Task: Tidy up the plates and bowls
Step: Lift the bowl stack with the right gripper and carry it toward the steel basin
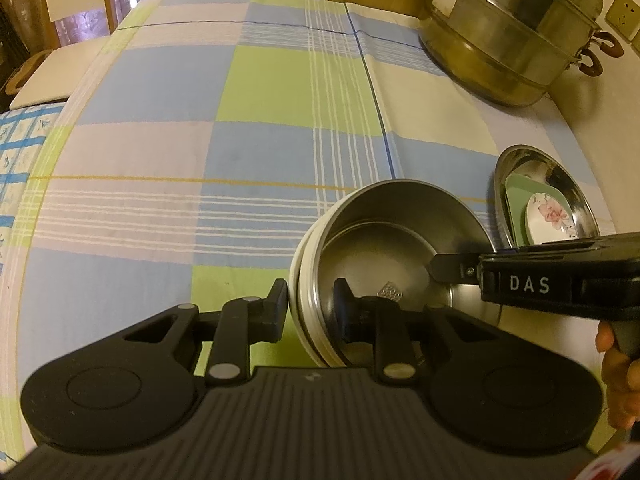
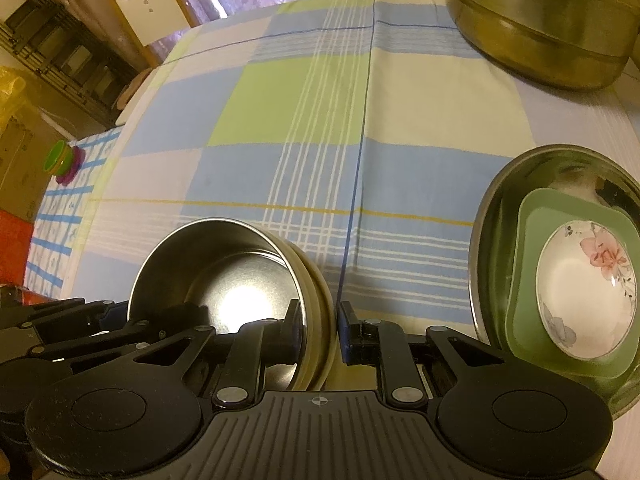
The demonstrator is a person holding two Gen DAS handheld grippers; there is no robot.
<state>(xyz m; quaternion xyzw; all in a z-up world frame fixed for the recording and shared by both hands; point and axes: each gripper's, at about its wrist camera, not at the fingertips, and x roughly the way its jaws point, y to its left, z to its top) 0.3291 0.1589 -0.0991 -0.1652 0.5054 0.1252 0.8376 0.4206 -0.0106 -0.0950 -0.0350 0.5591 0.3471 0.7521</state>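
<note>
A steel-lined bowl [image 1: 384, 256] with a cream ribbed outer wall sits tilted on the checked tablecloth [image 1: 200, 140]. My left gripper [image 1: 312, 306] is shut on its left rim, one finger inside and one outside. My right gripper [image 2: 320, 328] is shut on the opposite rim of the same bowl [image 2: 224, 280], and in the left wrist view its black body reaches in from the right. To the right lies a shallow steel plate [image 2: 496, 216] holding a green square dish [image 2: 532, 236] and a white flowered dish [image 2: 588, 288].
A large steel steamer pot [image 1: 512, 32] with brown handles stands at the table's far right corner. A person's hand [image 1: 616, 380] holds the right gripper's handle. A pale chair seat [image 1: 48, 76] lies off the table's left edge, with green and purple cups [image 2: 64, 160] lower down.
</note>
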